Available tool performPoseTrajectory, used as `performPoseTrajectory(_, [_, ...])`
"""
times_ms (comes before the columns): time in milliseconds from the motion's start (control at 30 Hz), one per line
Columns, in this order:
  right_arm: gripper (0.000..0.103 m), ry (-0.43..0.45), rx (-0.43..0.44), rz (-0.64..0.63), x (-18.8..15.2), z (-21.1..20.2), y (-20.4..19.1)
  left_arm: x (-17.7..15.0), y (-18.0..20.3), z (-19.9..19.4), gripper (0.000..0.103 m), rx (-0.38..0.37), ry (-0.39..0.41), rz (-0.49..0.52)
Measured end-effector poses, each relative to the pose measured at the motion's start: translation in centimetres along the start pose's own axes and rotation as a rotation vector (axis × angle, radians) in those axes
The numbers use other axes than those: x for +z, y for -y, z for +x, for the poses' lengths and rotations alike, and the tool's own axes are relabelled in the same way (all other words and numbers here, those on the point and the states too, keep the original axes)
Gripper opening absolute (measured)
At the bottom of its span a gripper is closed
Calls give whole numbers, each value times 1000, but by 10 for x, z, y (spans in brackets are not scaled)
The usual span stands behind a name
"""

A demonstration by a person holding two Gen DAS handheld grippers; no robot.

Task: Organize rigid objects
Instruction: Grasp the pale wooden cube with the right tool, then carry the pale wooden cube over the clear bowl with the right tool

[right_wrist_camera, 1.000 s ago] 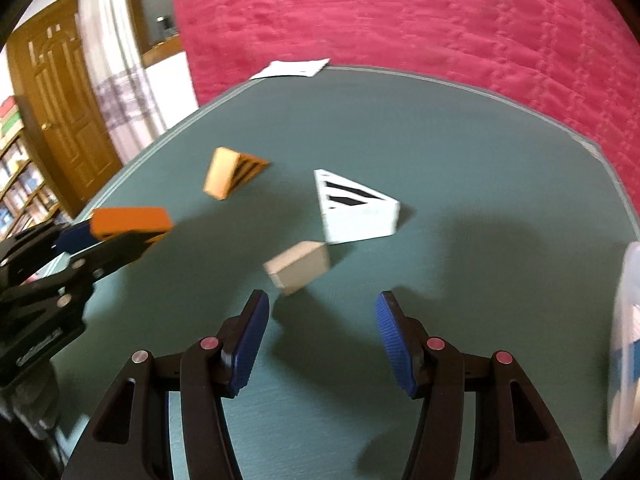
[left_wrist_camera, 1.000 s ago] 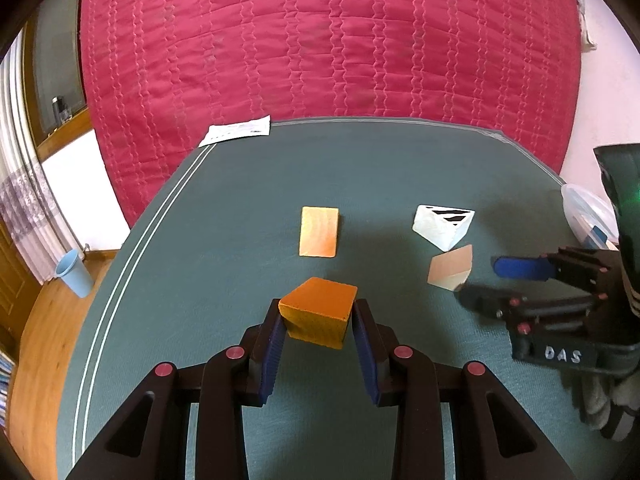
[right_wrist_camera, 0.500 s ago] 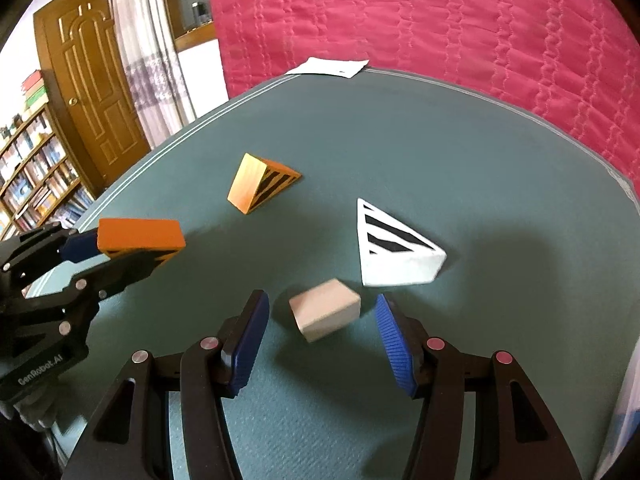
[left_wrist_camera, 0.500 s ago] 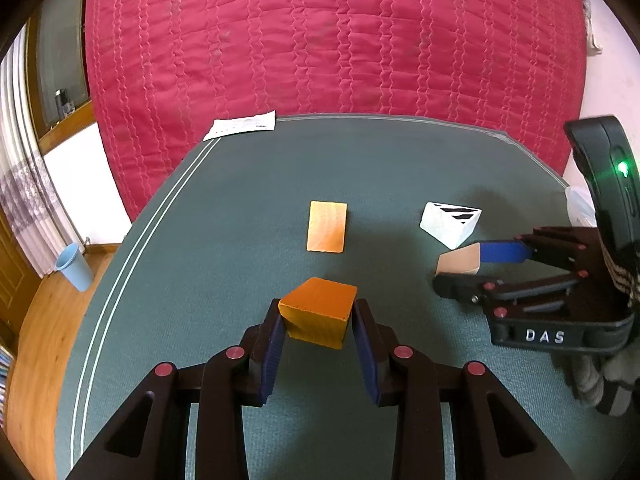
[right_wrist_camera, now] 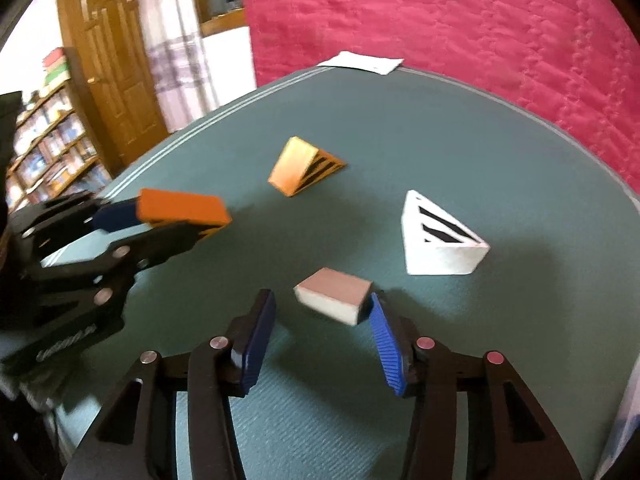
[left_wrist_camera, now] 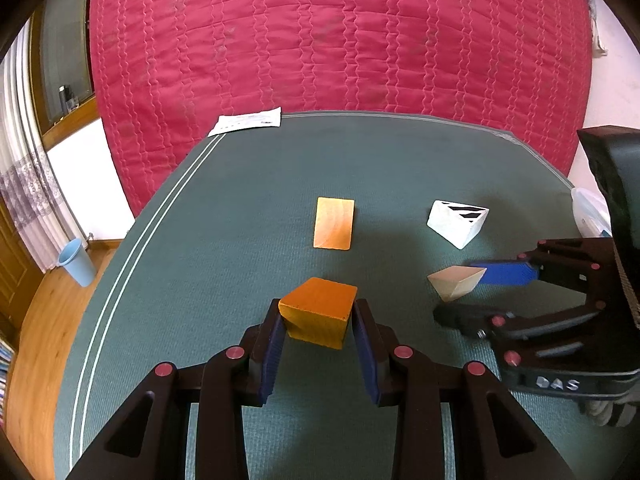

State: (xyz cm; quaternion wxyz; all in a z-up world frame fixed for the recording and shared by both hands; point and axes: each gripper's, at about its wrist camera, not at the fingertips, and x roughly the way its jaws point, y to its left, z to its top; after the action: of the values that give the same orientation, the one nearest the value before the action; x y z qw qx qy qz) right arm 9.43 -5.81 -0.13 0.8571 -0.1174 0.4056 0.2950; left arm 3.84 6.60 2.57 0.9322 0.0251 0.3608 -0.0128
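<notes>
My left gripper is shut on an orange wooden block and holds it above the green table; it also shows in the right wrist view. My right gripper is open, its fingers on either side of a pale beige wedge block on the table; the right pad touches or nearly touches it. The beige wedge also shows in the left wrist view. A light orange striped wedge and a white striped wedge lie farther back.
A white paper slip lies at the table's far edge. A red quilted cloth hangs behind. A clear plastic container sits at the right edge. A blue cup stands on the floor at left.
My right gripper has moved forward until its open fingers straddle the beige wedge. My left gripper has kept hold of the orange block, nearly still.
</notes>
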Motion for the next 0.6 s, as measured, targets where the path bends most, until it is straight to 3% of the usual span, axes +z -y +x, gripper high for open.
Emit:
performPoseTrajectory(267, [34,21,-123,28,1,3,-9,-1,-3,1,36,0,-3,-6])
performPoseTrajectory(600, [34,42,-94,90,-21,-17,0,-2,-2,1,36,-2,-1,1])
